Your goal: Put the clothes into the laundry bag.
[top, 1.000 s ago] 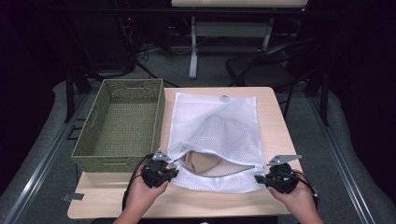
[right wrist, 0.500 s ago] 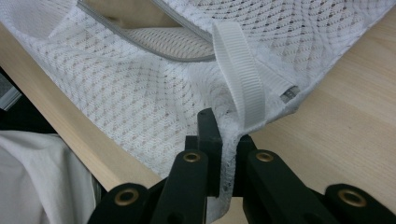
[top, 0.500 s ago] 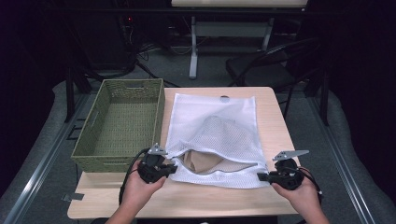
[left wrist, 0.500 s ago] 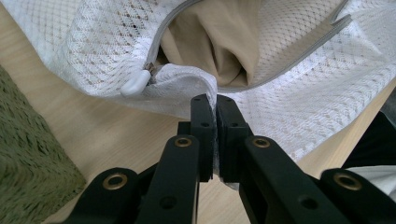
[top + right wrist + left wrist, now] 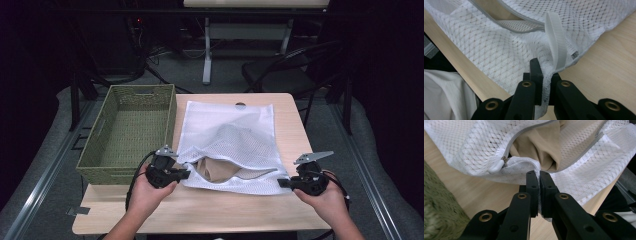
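No writing or brand could be read on anything, not even on the small tag at the end of the white webbing loop (image 5: 557, 42) sewn to the bag's corner. A white mesh laundry bag (image 5: 227, 132) lay flat on the wooden table (image 5: 200, 212), its zipped mouth facing the person and gaping open. Inside it sat a tan garment (image 5: 215, 170), visible through the opening and faintly through the mesh. The white zipper pull (image 5: 496, 166) rested at the left end of the grey-edged opening. Just left of the bag, touching its edge, stood a green woven basket (image 5: 132, 131) (nothing could be seen inside it). The left gripper (image 5: 187, 174) was pinching the bag's lower lip at the near left corner, its jaws pressed together on the mesh. The right gripper (image 5: 281, 183) was likewise clamped on the near right corner, beside the webbing loop, with mesh bunched between its jaws.
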`<action>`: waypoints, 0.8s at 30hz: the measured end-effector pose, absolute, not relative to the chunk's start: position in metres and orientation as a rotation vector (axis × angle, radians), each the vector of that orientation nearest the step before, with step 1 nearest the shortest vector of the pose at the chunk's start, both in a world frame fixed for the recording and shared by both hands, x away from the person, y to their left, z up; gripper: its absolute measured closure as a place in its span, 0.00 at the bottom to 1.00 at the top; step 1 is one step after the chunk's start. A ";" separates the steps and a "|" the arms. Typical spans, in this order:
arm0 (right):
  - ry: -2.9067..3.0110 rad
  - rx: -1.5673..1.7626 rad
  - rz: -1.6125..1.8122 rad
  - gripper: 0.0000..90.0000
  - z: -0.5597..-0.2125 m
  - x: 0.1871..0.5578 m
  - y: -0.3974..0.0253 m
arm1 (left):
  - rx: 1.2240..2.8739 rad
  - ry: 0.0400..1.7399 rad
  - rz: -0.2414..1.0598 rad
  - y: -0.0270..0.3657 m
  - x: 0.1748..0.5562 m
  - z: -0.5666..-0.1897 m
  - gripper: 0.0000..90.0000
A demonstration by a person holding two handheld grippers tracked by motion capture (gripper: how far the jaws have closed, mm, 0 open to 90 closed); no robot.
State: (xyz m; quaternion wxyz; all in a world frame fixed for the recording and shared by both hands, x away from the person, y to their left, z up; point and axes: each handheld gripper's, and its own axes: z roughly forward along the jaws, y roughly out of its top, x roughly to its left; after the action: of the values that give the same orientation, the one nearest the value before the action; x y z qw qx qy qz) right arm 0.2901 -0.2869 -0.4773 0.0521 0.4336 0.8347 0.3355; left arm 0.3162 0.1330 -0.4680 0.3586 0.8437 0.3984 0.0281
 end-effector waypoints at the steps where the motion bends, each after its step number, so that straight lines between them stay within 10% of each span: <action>1: 2.537 1.320 1.025 0.99 -0.476 0.291 -0.286 | 2.174 1.029 0.073 0.133 0.317 -0.466 0.97; 24: 2.481 1.195 0.973 0.99 -0.426 0.322 -0.278 | 2.157 0.974 0.208 0.128 0.346 -0.405 0.97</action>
State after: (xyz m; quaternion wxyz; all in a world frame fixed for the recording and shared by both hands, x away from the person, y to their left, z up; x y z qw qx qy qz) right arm 0.3216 -0.2780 -0.4265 0.1104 0.4068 0.8442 0.3311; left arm 0.3462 0.1275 -0.4049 0.3733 0.8422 0.3803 0.0811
